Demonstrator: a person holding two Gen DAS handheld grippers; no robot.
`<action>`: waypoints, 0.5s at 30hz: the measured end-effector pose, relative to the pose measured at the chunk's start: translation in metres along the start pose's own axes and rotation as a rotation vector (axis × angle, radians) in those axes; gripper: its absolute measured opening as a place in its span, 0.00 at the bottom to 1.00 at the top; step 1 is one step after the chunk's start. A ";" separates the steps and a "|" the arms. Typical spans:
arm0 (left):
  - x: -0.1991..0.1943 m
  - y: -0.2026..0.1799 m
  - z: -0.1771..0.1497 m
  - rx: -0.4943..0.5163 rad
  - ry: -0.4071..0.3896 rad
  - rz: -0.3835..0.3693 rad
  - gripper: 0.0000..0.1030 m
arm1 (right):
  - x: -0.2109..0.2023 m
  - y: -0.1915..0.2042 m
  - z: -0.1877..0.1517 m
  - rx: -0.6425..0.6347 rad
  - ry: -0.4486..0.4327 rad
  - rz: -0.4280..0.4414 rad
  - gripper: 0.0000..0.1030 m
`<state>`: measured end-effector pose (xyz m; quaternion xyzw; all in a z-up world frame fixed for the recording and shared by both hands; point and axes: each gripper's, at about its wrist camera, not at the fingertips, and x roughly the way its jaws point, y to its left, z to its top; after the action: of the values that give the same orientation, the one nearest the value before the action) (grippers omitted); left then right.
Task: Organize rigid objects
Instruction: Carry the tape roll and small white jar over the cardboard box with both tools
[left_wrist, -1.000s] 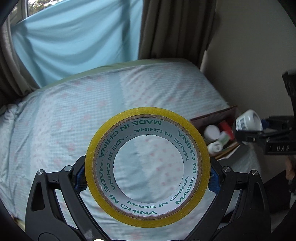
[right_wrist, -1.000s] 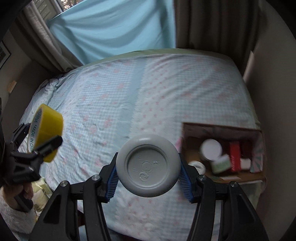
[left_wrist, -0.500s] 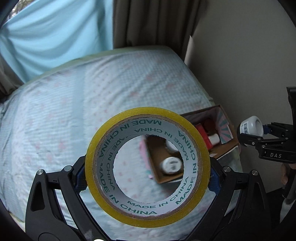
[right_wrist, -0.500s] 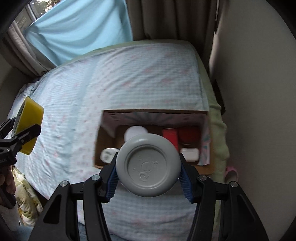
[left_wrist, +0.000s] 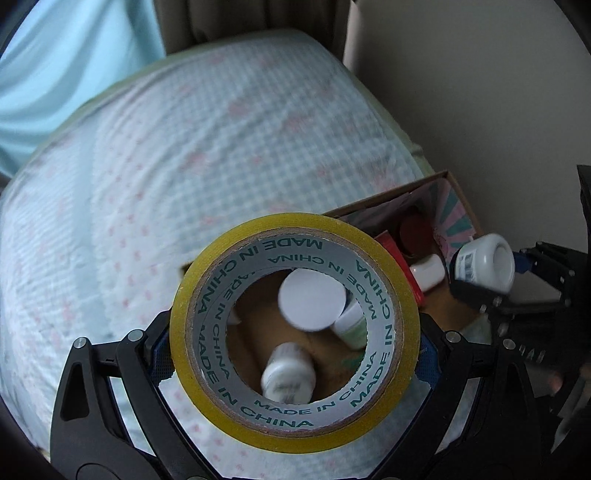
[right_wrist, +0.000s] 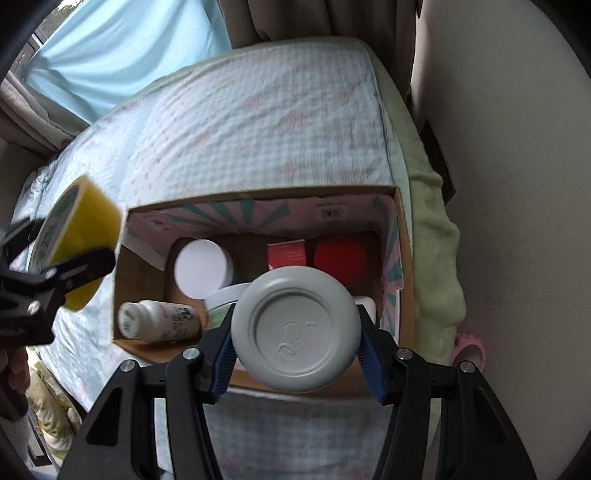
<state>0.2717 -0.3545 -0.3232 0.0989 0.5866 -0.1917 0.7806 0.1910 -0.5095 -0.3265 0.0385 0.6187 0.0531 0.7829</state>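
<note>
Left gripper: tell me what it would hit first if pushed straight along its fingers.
Probably the small white bottle lying on the floor of the cardboard box, seen through the hole of the yellow tape roll that the left gripper holds. Depth is unclear.

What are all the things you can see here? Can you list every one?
tape roll: 1, yellow with a white core, held up over the box's left end
held bottle: 1, white-grey, only its round base faces the camera, over the box
cardboard box: 1, brown with pink and teal inside walls, on the bed near the wall
white-lidded jar: 1, white, in the box
lying bottle: 1, white, on its side in the box's left end
red-lidded jar: 1, red, in the box's right end
red carton: 1, red, beside the red-lidded jar
bed: 1, pale blue check with pink marks
curtains: light blue and brown, behind the bed
left gripper: black, shut on the tape roll
right gripper: black, shut on the held bottle
</note>
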 end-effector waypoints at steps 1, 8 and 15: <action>0.011 -0.005 0.004 0.010 0.017 -0.008 0.94 | 0.008 -0.001 -0.001 -0.009 0.006 -0.010 0.52; 0.080 -0.034 0.015 0.123 0.167 -0.029 0.94 | 0.040 -0.010 -0.007 0.015 0.010 0.004 0.52; 0.088 -0.040 0.020 0.175 0.176 -0.003 0.94 | 0.049 -0.001 -0.017 -0.037 0.008 0.018 0.52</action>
<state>0.2933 -0.4143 -0.3981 0.1821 0.6342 -0.2337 0.7141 0.1861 -0.5037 -0.3779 0.0291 0.6205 0.0718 0.7803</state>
